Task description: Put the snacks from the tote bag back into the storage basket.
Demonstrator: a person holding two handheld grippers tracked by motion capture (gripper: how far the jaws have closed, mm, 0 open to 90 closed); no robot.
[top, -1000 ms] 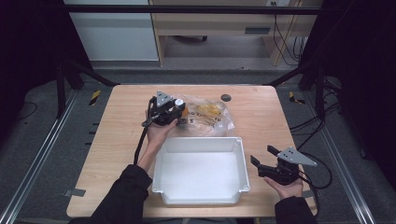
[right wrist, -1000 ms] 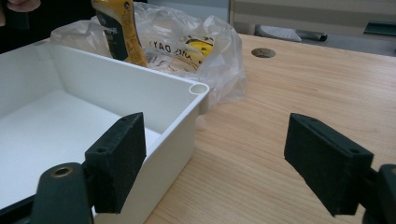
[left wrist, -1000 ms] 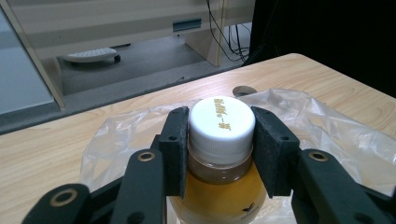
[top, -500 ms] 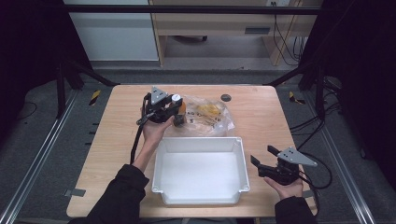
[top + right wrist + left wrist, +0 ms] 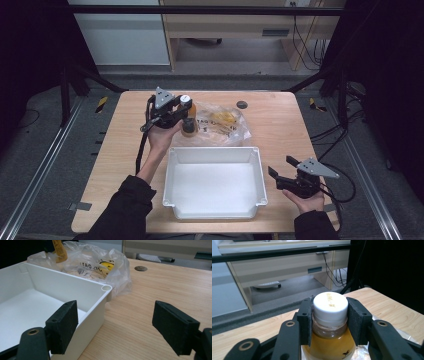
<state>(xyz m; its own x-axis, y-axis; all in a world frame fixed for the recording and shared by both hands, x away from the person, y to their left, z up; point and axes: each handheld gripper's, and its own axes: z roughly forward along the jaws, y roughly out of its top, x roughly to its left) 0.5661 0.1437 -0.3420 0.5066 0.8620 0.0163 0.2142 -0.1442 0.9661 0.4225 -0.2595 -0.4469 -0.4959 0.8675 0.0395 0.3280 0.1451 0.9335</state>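
Note:
My left gripper (image 5: 186, 113) is shut on a small bottle (image 5: 188, 119) of amber liquid with a white cap, held just above the table's far left, next to a clear plastic bag (image 5: 223, 124). In the left gripper view the black pads clamp the bottle (image 5: 329, 322) at its cap and neck, with my left gripper (image 5: 330, 321) pointing over the table's far edge. My right gripper (image 5: 281, 168) stands open at the right of the white bin (image 5: 215, 150), nothing between its jaws. The right gripper view shows my right gripper (image 5: 120, 325) beside the bin's corner (image 5: 100, 293).
The plastic bag (image 5: 100, 262) holds yellow-printed packets and lies behind the bin. A small dark round disc (image 5: 242, 104) sits on the table beyond the bag. Bare wood lies right of the bin. A desk and cables stand past the table's far edge.
My left gripper has risen with the bottle and moved a little away from the bag's edge. The right gripper has not moved.

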